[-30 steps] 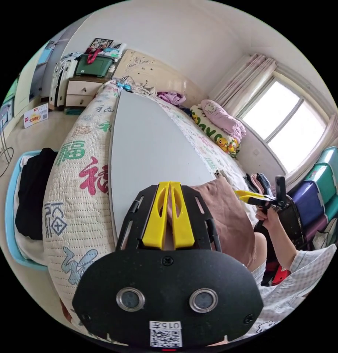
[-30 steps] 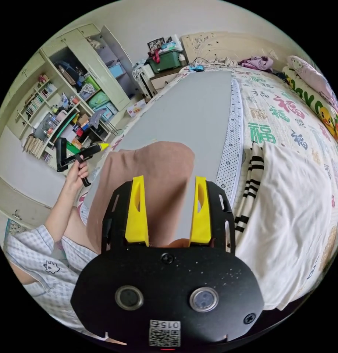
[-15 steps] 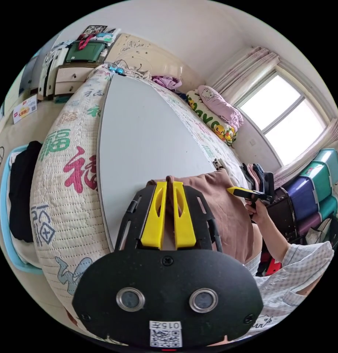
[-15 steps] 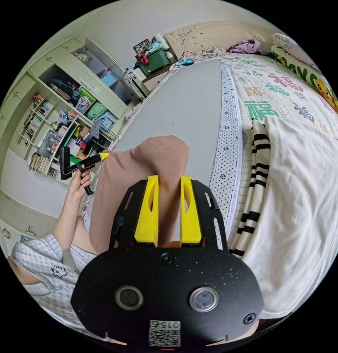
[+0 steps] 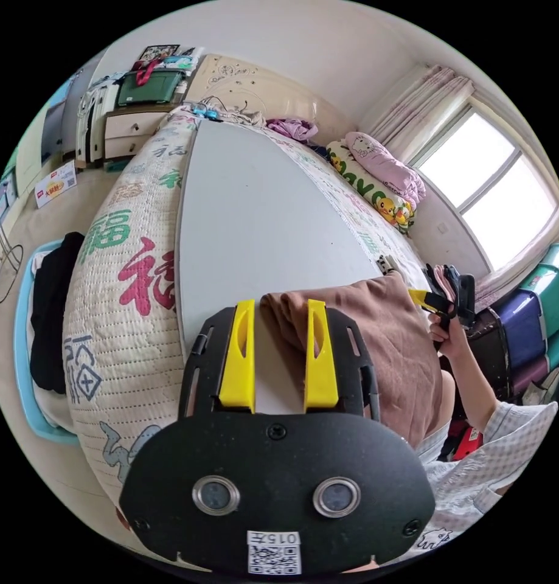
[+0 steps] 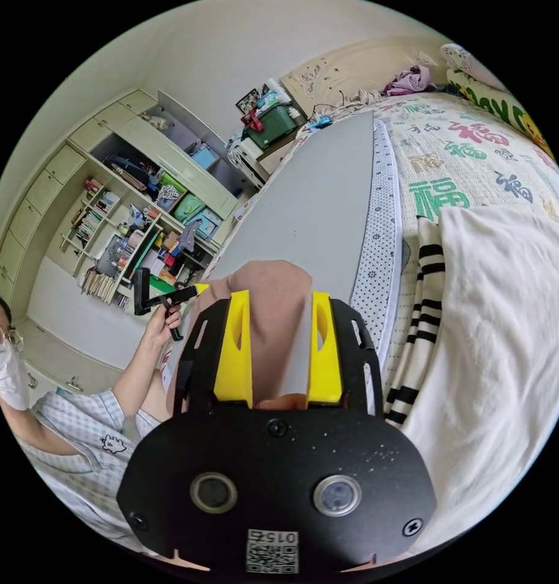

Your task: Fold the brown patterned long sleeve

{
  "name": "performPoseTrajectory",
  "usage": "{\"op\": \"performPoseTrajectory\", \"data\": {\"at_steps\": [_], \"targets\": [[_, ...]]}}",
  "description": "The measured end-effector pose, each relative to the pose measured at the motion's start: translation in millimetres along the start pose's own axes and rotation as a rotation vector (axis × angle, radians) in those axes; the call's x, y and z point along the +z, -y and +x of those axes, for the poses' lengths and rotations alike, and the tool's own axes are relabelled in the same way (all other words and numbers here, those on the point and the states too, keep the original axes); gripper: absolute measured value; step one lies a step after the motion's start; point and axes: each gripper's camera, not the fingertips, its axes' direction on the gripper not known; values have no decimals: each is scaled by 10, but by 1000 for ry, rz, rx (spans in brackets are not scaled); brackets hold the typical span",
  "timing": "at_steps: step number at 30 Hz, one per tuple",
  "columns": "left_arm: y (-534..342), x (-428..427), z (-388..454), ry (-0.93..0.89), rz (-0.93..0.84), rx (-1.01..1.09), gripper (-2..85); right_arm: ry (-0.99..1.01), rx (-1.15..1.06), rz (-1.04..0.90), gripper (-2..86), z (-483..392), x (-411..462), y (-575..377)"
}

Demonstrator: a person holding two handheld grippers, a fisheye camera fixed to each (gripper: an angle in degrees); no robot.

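brown long sleeve (image 5: 376,340) lower centre on grey worktop (image 5: 261,219) | soft, limp, light | both fingers spread, pinching nothing | probably best gripped at folded edge

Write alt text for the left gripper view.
The left gripper, yellow fingers open, hovers over the edge of a brown garment lying on a grey board on a patterned bed. A person's hand holds the right gripper at the garment's far corner.

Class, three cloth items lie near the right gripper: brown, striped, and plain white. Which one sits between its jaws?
The brown garment on the grey board; the striped cloth and white cloth lie off to one side on the bed.
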Motion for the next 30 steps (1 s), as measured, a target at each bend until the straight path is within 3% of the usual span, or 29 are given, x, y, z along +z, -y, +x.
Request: {"op": "performPoseTrajectory", "data": {"at_steps": [7, 12, 14, 18, 25, 30], "targets": [[-91, -80, -403, -187, -5, -76, 132, 45, 28, -100, 169, -151, 209, -33], [-194, -96, -452, -165, 13, -89, 104, 16, 73, -115, 137, -298, 210, -312], [-203, -40, -453, -201, -30, -76, 80, -19, 57, -84, 117, -472, 159, -449], [-402, -322, -529, -368, 93, -93, 53, -27, -12, 58, 97, -1005, -209, -893], [-1101, -1951, 795, -420, 402, 278, 47, 51, -290, 332, 93, -2070, -1481, -2091], [-1442, -2636, 1881, -468, 509, 474, 46, 43, -456, 516, 92, -2614, -2554, -3125]]}}
